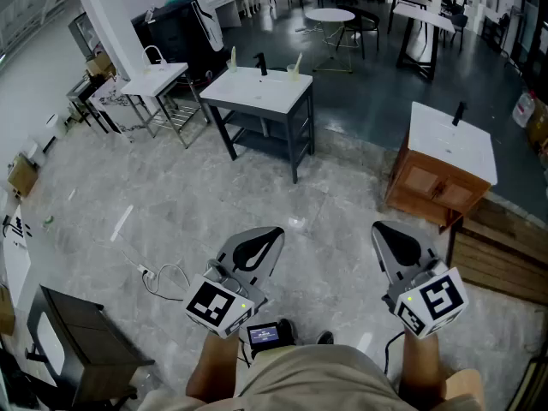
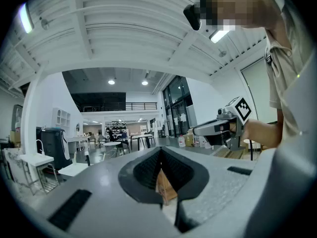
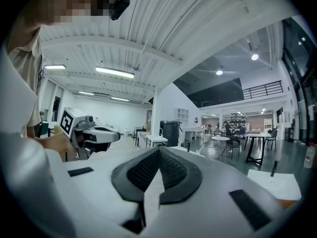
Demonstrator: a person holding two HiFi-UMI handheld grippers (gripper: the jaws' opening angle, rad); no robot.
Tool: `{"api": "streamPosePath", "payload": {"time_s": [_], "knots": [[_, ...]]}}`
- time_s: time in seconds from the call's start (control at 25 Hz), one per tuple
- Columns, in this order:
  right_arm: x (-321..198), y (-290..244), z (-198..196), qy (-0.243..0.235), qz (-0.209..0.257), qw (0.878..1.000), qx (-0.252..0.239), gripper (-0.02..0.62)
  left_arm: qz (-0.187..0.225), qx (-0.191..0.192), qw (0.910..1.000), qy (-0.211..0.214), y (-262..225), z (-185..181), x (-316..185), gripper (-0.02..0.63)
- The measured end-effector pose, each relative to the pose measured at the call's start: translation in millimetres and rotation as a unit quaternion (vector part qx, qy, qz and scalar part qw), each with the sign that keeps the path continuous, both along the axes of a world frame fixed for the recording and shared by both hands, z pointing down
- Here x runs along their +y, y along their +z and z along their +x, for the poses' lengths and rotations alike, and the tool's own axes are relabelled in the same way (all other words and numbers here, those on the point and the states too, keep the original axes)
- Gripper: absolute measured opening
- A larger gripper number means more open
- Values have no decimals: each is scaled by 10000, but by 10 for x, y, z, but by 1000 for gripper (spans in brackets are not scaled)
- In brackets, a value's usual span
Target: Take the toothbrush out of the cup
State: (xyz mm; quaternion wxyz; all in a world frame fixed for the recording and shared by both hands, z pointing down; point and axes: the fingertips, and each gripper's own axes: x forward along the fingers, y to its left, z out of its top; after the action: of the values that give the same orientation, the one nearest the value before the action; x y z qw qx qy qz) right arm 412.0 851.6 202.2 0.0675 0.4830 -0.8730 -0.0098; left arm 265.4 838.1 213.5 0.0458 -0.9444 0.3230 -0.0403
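Note:
On the far white sink table point(image 1: 272, 92) two small pale upright items stand, one at its left point(image 1: 233, 58) and one at its right point(image 1: 295, 65); they are too small to tell a cup or a toothbrush. A black faucet point(image 1: 261, 62) stands between them. My left gripper point(image 1: 274, 233) is held level over the floor, well short of that table, its jaws shut with nothing in them. My right gripper point(image 1: 382, 228) is held beside it, also shut and empty. The left gripper point(image 2: 159, 151) sees the right gripper's body point(image 2: 223, 125) beside it, and the right gripper point(image 3: 158, 152) sees the left gripper's body point(image 3: 91, 132).
A wooden cabinet point(image 1: 432, 187) with a white top and a black faucet point(image 1: 458, 112) stands at the right. A cable and power strip point(image 1: 158, 279) lie on the grey floor at the left. A dark cabinet point(image 1: 81, 341) is at the bottom left, a wire-rack stand point(image 1: 158, 88) beyond.

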Motion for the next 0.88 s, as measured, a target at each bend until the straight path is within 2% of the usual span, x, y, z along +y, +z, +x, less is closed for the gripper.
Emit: {"api": "streamPosePath", "payload": {"time_s": [0.56,0.88], "knots": [[-143,161,156,-121,-165,9998,-30,5,-141,-28,9998,-105,146,192,-125,6],[-251,318,278,-174,-331,9990,-228,5,-188,-123,9997,-114,226,342,-196,7]]}}
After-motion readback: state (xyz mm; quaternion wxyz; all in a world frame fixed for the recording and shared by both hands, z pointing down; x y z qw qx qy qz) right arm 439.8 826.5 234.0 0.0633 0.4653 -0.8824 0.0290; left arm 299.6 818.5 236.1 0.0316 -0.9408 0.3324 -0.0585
